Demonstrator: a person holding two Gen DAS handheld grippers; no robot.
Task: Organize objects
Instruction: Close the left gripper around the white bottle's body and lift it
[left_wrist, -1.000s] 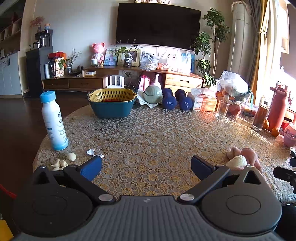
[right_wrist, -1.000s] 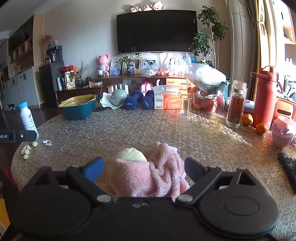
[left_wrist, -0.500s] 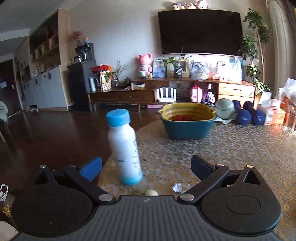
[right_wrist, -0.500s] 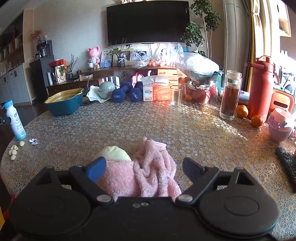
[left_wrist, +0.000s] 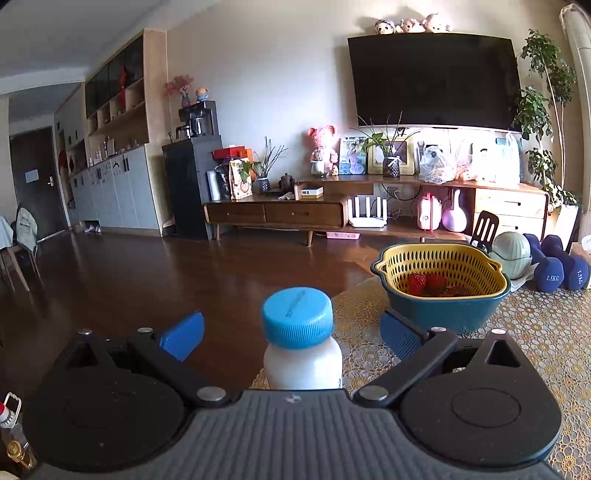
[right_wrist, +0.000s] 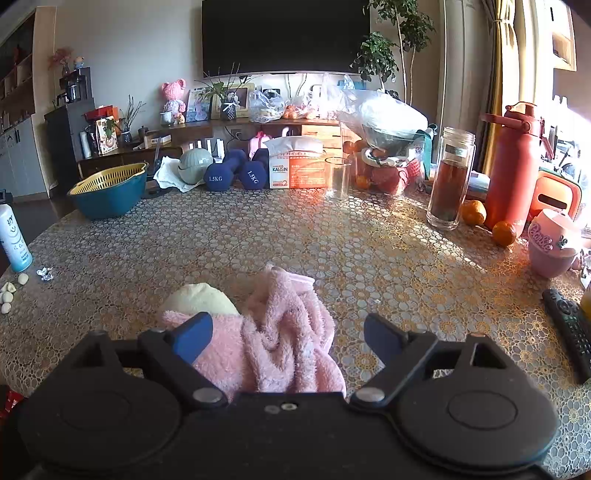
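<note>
A white bottle with a blue cap (left_wrist: 301, 341) stands upright at the table's left edge, between the open blue-padded fingers of my left gripper (left_wrist: 291, 334); the pads are apart from it. The same bottle shows at the far left in the right wrist view (right_wrist: 13, 240). My right gripper (right_wrist: 288, 334) is open over a crumpled pink towel (right_wrist: 280, 332) with a cream lump (right_wrist: 201, 299) beside it. A blue bowl with a yellow strainer (left_wrist: 441, 286) holds strawberries (left_wrist: 424, 283).
Garlic cloves (right_wrist: 9, 291) and a foil scrap (right_wrist: 46, 273) lie near the bottle. Dumbbells (right_wrist: 236, 173), a tissue box (right_wrist: 297, 168), a glass (right_wrist: 338, 177), a jar (right_wrist: 450, 181), a red flask (right_wrist: 515, 166), oranges (right_wrist: 504, 232), a pink cup (right_wrist: 552, 242) and a remote (right_wrist: 570, 328) ring the table.
My left gripper swung left and closed in on the bottle, which now sits between its open fingers. My right gripper drew back slightly over the pink towel.
</note>
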